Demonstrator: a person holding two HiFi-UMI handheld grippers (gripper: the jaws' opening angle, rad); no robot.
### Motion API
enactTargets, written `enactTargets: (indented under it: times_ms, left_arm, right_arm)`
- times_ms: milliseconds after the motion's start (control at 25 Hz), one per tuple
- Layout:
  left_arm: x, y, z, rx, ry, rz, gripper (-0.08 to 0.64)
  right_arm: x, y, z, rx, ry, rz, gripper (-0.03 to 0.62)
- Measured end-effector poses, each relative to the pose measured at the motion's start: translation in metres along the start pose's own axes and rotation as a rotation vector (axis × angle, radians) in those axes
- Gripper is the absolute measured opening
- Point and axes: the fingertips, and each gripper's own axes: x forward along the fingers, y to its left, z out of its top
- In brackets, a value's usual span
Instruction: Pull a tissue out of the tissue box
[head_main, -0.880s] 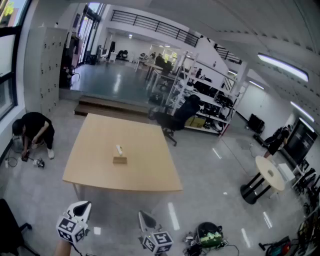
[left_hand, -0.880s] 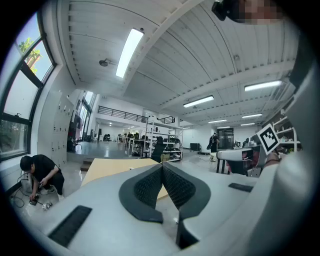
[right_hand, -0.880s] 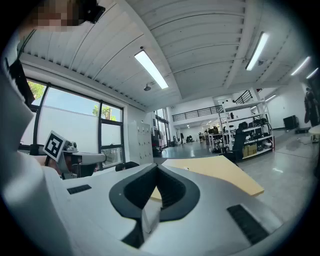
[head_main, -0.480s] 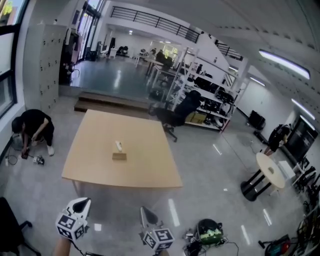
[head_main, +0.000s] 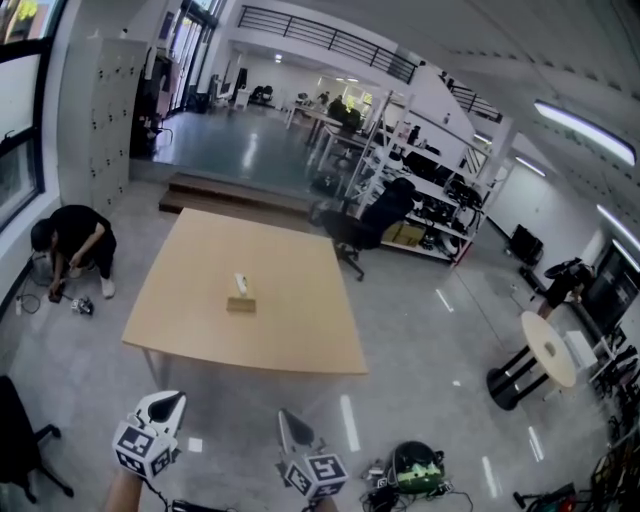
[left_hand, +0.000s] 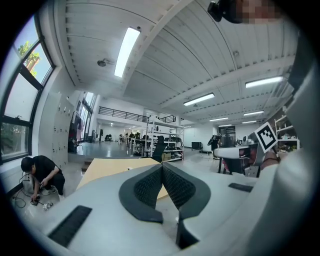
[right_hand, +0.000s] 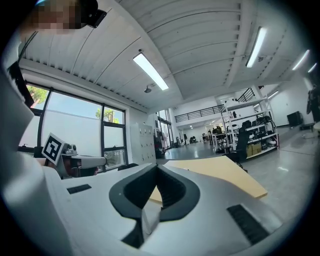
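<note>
A small tan tissue box (head_main: 240, 304) with a white tissue (head_main: 240, 284) sticking up from it sits near the middle of a light wooden table (head_main: 290, 335). Both grippers hang low at the bottom of the head view, well short of the table's near edge. My left gripper (head_main: 170, 400) is shut with nothing in it; its tips meet in the left gripper view (left_hand: 161, 165). My right gripper (head_main: 287, 418) is shut and empty too, jaws closed together in the right gripper view (right_hand: 156, 166). The box is hidden behind the jaws in both gripper views.
A person in black (head_main: 75, 238) crouches on the floor left of the table. A black office chair (head_main: 372, 222) and metal shelving (head_main: 420, 190) stand behind it. A round white side table (head_main: 545, 350) is at right. A bag and cables (head_main: 415, 468) lie on the floor near my right gripper.
The view has shifted slightly; the table and box sit a little higher and nearer in the frame. Both grippers stay shut and low.
</note>
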Motion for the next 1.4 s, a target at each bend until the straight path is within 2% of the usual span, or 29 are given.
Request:
enactTargets:
  times_ms: [240, 480, 840, 1080, 1400]
  left_arm:
    - [0.008, -0.021, -0.007, 0.019, 0.024, 0.015, 0.008]
    - [0.023, -0.026, -0.005, -0.002, 0.015, 0.046, 0.008]
    - [0.063, -0.019, 0.004, 0.017, 0.001, 0.020, 0.008]
    - [0.099, 0.011, 0.003, 0.014, -0.002, 0.007, 0.008]
    - [0.171, 0.082, 0.020, 0.010, -0.006, -0.018, 0.008]
  right_arm:
    - [-0.001, -0.014, -0.006, 0.004, 0.003, 0.036, 0.000]
    - [-0.002, -0.029, -0.007, -0.020, -0.001, 0.051, 0.000]
    - [0.017, -0.054, -0.004, -0.030, -0.001, 0.045, 0.000]
    - [0.055, -0.070, -0.001, -0.021, 0.003, 0.027, 0.000]
    - [0.149, -0.088, 0.008, -0.044, 0.003, 0.045, 0.000]
